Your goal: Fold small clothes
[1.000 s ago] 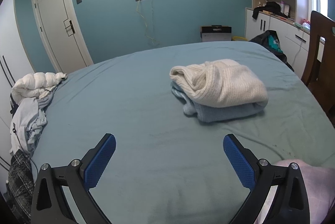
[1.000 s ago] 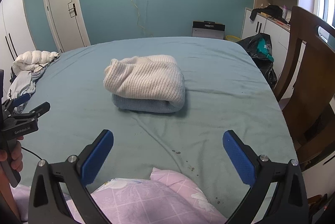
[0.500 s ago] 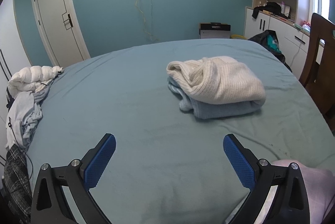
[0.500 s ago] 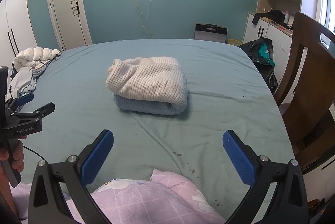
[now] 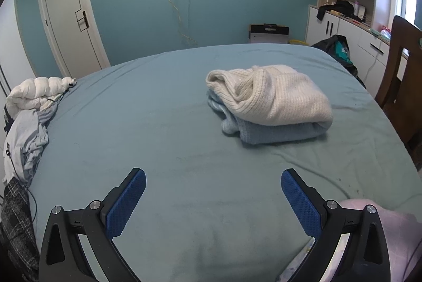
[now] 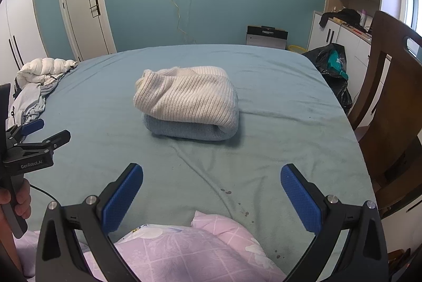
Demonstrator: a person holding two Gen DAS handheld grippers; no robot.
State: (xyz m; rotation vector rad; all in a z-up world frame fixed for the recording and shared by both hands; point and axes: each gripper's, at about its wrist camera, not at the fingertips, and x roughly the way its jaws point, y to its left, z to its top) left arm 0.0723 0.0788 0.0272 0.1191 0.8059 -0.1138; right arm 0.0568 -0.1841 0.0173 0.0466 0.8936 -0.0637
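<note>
A folded cream knit sweater lies on top of a folded light blue garment in the middle of the blue-green bed sheet. My left gripper is open and empty, held near the bed's front edge, well short of the stack. My right gripper is also open and empty, above a pink floral cloth. In the right wrist view the left gripper shows at the far left, gripped by a hand.
A heap of unfolded clothes with a white puffy jacket lies at the bed's left edge. A wooden chair stands close on the right, with a black bag and white cabinets behind it. A door is at the back left.
Both grippers have drifted a little forward and the views shifted slightly. The stack has not moved and both stay open.
</note>
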